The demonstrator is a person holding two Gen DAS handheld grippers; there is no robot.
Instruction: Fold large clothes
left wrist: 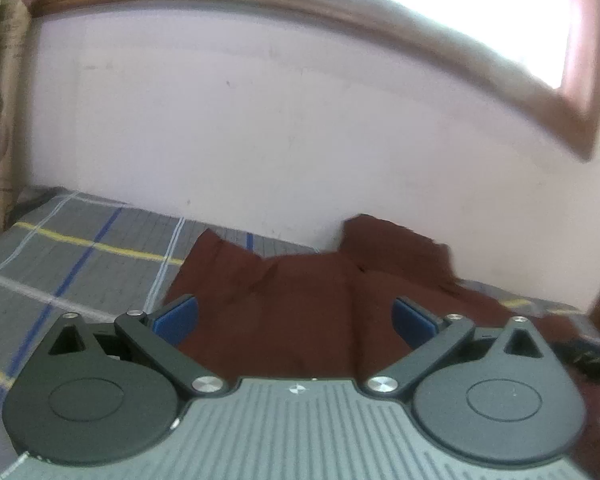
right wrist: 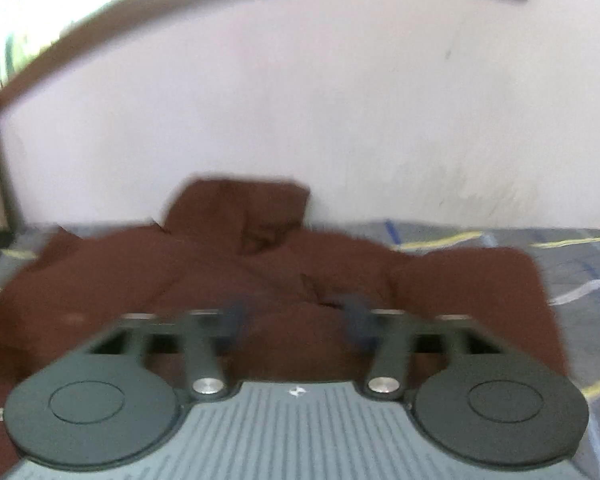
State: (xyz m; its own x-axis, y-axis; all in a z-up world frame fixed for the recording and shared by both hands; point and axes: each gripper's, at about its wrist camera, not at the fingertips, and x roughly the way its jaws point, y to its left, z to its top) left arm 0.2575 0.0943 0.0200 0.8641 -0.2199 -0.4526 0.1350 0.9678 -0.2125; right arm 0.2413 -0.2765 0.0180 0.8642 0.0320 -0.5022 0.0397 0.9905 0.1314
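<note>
A large dark red-brown garment (left wrist: 300, 292) lies crumpled on a grey plaid bed sheet (left wrist: 72, 256), its far edge bunched against the wall. My left gripper (left wrist: 296, 316) is open with blue pads wide apart, held just above the garment's near part, holding nothing. In the right wrist view the same garment (right wrist: 220, 272) spreads across the bed, with a raised fold (right wrist: 240, 208) at the wall. My right gripper (right wrist: 296, 316) is open above the cloth, its fingers blurred, with nothing between them.
A pale pink wall (left wrist: 260, 120) rises right behind the bed. A wooden window frame (left wrist: 380, 20) runs above it, with a curtain (left wrist: 0, 100) at the far left. Bare plaid sheet (right wrist: 572, 264) shows to the right of the garment.
</note>
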